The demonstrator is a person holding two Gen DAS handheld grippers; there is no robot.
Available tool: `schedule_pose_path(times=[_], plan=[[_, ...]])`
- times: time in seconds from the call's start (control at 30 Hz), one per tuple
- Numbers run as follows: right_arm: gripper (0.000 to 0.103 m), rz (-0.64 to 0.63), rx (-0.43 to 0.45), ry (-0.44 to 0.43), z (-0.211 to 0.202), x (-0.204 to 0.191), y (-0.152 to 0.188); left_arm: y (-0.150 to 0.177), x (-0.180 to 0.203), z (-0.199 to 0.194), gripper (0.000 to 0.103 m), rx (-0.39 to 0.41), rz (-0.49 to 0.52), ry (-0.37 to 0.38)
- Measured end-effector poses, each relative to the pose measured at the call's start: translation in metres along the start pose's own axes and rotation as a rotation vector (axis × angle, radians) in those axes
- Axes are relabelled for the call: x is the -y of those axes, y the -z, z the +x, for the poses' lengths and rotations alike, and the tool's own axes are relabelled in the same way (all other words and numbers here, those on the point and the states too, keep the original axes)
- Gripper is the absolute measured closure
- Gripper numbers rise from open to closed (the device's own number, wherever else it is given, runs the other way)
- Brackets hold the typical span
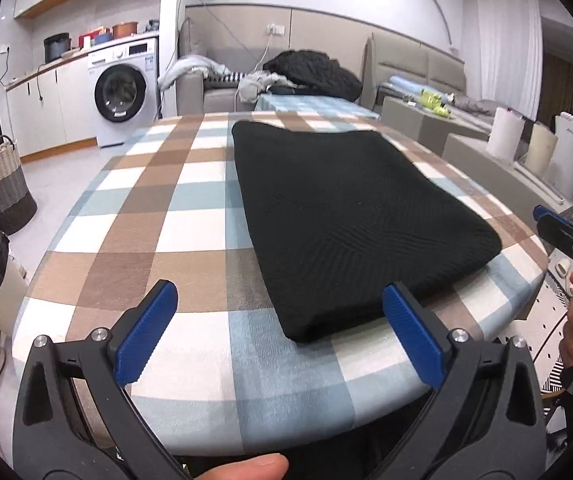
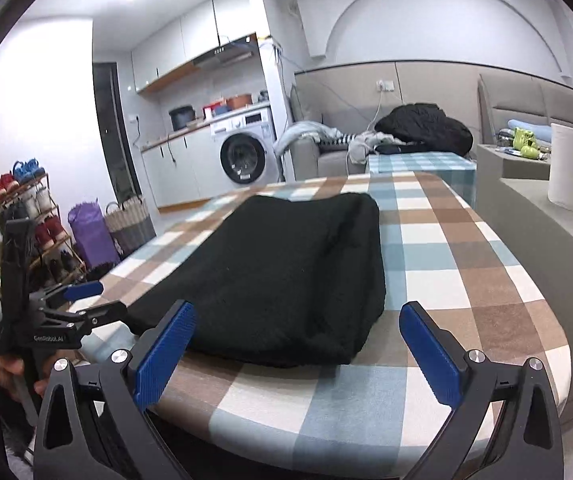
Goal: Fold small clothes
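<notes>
- A table point(image 1: 190, 216) covered with a checked cloth of brown, blue and white squares carries everything.
- One folded black garment point(image 1: 350, 216) lies flat on it, reaching close to the near edge.

Left wrist camera: low over the near edge of the checked table point(image 1: 190, 216), facing across it toward the washing machine point(image 1: 124, 92) at 11 o'clock and sofa at 12. Folded black garment point(image 1: 350, 216) close, at 1 o'clock. Right wrist camera: also at the near edge, same heading, garment point(image 2: 286, 272) at 11 o'clock. Shared: table point(image 2: 466, 264), garment, washing machine point(image 2: 246, 156), sofa.
</notes>
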State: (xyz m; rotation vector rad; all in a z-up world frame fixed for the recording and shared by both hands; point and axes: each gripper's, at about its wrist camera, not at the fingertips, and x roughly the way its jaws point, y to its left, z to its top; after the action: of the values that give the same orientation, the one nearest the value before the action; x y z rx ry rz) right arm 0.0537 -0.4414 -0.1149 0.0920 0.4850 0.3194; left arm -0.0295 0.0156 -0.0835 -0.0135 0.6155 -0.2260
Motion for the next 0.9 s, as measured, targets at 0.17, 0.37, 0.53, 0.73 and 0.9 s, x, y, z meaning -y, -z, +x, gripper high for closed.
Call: schedule_pose_path(times=[0.17,0.37,0.53,0.73,0.9], plan=[[0.0,0.003,0.049,-0.009,-0.009,-0.005,0.005,0.007,-0.002,-0.014,0.001,0.042,0.012,0.005],[0.0,-0.004,0.071,-0.007,-0.013,-0.006,0.007,0.007,-0.004,-0.02,0.001,0.066,0.01,-0.008],[0.0,0.005,0.057,0.011,-0.008,-0.002,0.01,0.006,-0.008,-0.02,0.001,0.068,-0.007,-0.024],[0.0,0.012,0.059,0.02,-0.007,0.001,0.011,0.006,-0.012,-0.019,0.001,0.075,-0.019,-0.035],[0.0,0.007,0.051,0.027,-0.004,0.004,0.011,0.006,-0.013,-0.02,0.001,0.069,-0.017,-0.039]])
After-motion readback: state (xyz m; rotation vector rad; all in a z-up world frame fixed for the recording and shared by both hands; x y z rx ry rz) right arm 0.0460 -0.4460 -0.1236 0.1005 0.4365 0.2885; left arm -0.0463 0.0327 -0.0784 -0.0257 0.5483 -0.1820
